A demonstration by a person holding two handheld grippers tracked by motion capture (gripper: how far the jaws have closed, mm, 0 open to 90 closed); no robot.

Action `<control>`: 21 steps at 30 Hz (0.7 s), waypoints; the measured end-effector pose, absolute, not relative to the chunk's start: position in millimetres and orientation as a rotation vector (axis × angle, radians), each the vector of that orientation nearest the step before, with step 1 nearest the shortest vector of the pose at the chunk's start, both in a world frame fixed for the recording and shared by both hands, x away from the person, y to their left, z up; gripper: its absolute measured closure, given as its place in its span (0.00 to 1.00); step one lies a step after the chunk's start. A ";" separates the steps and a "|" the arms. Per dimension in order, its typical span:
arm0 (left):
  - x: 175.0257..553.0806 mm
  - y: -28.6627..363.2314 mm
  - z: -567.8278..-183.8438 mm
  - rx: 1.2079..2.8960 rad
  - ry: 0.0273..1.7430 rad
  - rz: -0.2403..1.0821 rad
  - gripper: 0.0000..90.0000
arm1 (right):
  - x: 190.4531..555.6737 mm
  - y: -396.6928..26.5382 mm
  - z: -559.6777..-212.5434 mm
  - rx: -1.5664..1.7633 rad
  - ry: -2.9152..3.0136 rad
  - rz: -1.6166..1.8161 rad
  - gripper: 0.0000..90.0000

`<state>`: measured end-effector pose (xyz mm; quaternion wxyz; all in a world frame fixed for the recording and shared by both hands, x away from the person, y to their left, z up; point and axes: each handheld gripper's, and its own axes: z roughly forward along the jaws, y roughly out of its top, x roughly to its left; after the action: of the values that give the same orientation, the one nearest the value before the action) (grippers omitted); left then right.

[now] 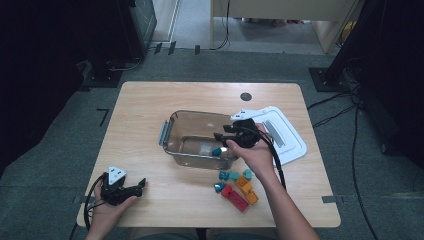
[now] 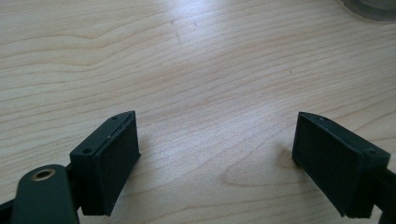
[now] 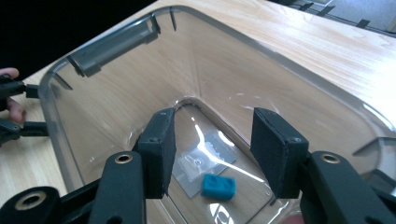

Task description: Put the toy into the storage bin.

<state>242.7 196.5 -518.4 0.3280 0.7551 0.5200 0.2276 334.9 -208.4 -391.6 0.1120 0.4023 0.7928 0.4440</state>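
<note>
Landmark: clear plastic container [image 1: 197,137] at table centre.

Right gripper [image 1: 223,138] hangs over the container's right rim, pointed into the tub. Jaws stand apart with nothing between the pads; a teal toy brick [image 3: 218,187] lies loose on the container floor below them, beside a flat label. Reads as a drop-off: gripper held above the opening so the brick falls inside rather than on the wood.

Remaining bricks [image 1: 237,187] (teal, red, orange) sit in a cluster on the table [image 1: 150,105] just off the container's near right corner, close to the working hand, likely staged for short trips. White lid [image 1: 280,132] lies flat just right of the container, off so the opening stays free.

Left gripper [image 1: 131,188] rests on the table well off the container's near left corner, jaws wide apart over bare wood, idle.
</note>
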 end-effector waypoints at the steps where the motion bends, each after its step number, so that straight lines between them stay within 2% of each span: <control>1: 242.7 196.5 -518.4 1.977 1.361 0.595 0.16 | 334.0 -210.0 -390.6 1.182 2.322 1.307 0.57; 11: 242.7 196.4 -518.4 1.976 1.361 0.596 0.16 | 312.4 -242.7 -381.7 1.193 2.265 1.341 0.57; 21: 242.7 196.2 -518.4 1.975 1.363 0.595 0.16 | 279.8 -283.0 -393.8 1.243 2.201 1.326 0.57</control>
<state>242.7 196.2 -518.4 0.3286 0.7544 0.5207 0.2273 279.8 -283.0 -393.8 0.1431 0.4312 0.7630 0.4598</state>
